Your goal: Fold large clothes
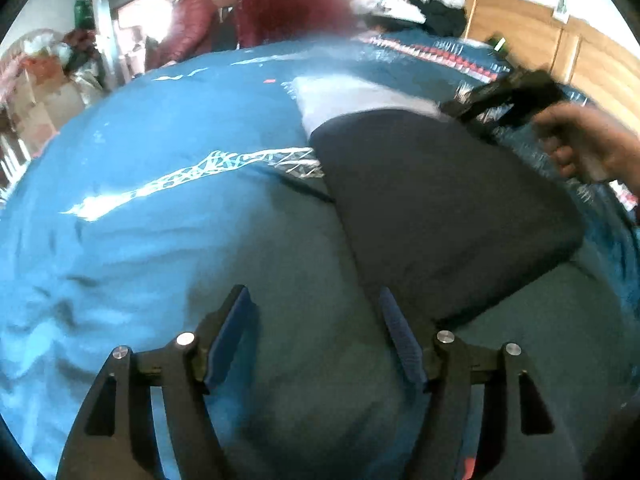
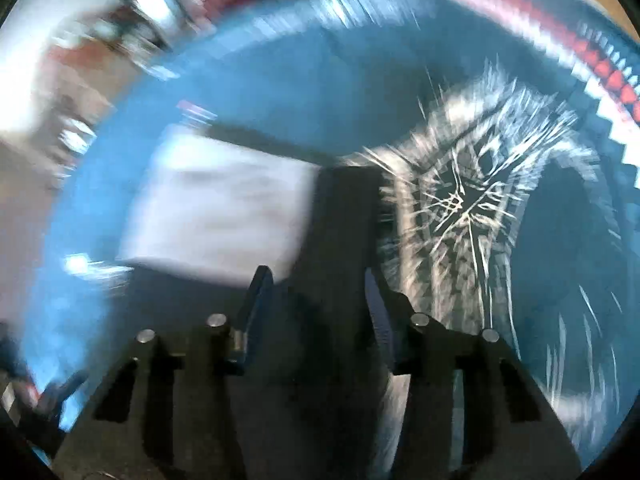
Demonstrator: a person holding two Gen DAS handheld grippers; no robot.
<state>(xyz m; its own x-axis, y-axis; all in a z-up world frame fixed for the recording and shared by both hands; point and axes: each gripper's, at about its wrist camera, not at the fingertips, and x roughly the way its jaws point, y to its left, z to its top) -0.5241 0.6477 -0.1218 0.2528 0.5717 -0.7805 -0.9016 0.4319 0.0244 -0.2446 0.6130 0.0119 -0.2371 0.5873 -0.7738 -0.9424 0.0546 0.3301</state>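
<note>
A dark grey garment (image 1: 440, 208) lies folded on a blue cover with white line patterns (image 1: 160, 152). A pale grey cloth (image 1: 352, 96) pokes out at its far end. My left gripper (image 1: 314, 304) hovers open just before the garment's near edge, holding nothing. My right gripper (image 1: 460, 109), held by a hand (image 1: 580, 144), is at the garment's far right corner. In the blurred right wrist view, the right gripper (image 2: 318, 292) is open, with the dark garment (image 2: 340, 248) running between its fingers. The pale cloth (image 2: 216, 216) is to its left and the patterned cover (image 2: 460, 208) to its right.
Beyond the covered surface stands a red chair (image 1: 296, 12). A person in an orange cap and red jacket (image 1: 188, 20) sits at the back left. A heap of clothes (image 1: 420, 0) lies at the back, with wooden furniture (image 1: 560, 40) on the right and clutter (image 1: 48, 68) on the left.
</note>
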